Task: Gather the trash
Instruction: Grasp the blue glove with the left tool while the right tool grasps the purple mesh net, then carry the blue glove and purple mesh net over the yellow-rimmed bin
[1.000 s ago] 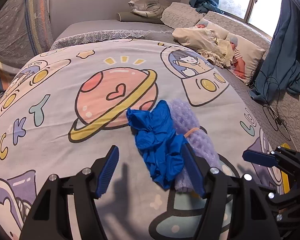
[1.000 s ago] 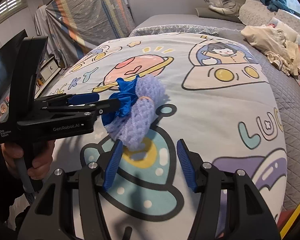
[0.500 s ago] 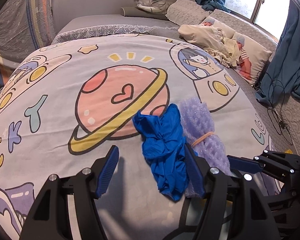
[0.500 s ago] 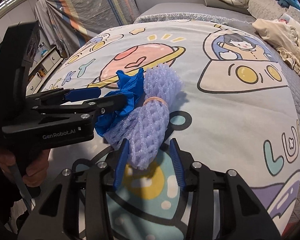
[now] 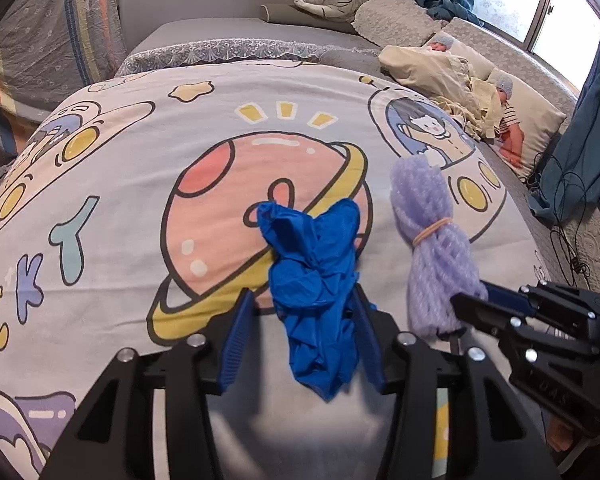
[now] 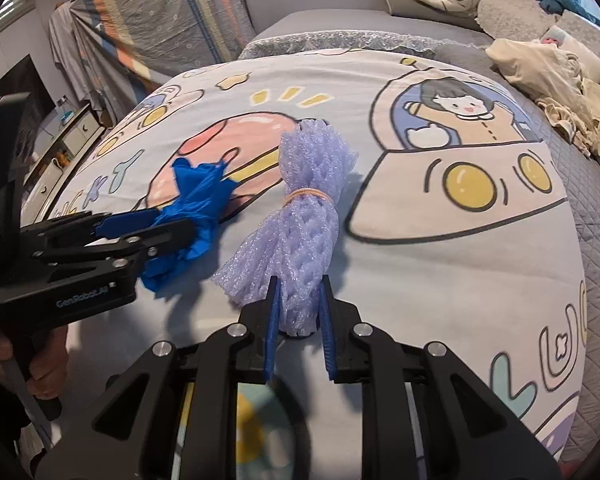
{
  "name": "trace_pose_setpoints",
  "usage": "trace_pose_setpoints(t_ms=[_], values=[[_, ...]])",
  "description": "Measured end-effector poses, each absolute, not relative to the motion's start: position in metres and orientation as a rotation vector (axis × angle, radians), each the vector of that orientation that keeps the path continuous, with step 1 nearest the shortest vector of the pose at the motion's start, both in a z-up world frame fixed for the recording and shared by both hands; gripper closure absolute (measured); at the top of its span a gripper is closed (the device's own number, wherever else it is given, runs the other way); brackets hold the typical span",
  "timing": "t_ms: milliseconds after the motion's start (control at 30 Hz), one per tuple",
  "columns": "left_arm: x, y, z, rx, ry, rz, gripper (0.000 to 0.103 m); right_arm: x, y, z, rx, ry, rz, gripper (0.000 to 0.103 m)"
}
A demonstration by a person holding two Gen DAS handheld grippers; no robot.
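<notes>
left hand-held gripper (image 5: 302, 334) | black frame, blue ribbed pads, silver screws (white "GenRobot.AI" lettering)

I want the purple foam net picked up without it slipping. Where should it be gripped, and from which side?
Grip the foam net at its near end, below the rubber band, coming in along its length from the near bed edge. The bundle is slimmest there, and the right gripper fingers already straddle it.

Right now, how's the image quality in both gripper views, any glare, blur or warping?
Left wrist view: window blown out top right, bedspread bulged by fisheye, blue glove sharp. Right wrist view: evenly lit, purple foam net crisp, near foreground between the fingers smeared.
</notes>
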State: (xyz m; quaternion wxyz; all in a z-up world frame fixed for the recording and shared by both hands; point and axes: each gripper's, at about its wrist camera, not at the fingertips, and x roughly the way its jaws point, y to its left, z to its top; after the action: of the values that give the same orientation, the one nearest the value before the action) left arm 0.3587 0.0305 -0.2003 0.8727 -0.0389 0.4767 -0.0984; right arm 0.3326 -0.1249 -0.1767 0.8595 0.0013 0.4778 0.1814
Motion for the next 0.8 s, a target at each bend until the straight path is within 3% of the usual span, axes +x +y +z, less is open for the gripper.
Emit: trace_pose_setpoints(t_ms=[300,567,800], values=[[0.371,0.047,-0.19,-0.107,1.007,-0.143,0.088,0.349,-0.182,-0.158,0.054,0.935,0.225,0.087],[0.345,0.056,-0.131,-0.123,0.857,-0.131,0.089,0.312,-0.242,-0.099,0.104,0.786,0.125,0.087],[0.305,0.017,-0.066,-0.074,0.711,-0.199,0.089,0.262,-0.276,-0.046,0.109,0.664,0.085,0.087]])
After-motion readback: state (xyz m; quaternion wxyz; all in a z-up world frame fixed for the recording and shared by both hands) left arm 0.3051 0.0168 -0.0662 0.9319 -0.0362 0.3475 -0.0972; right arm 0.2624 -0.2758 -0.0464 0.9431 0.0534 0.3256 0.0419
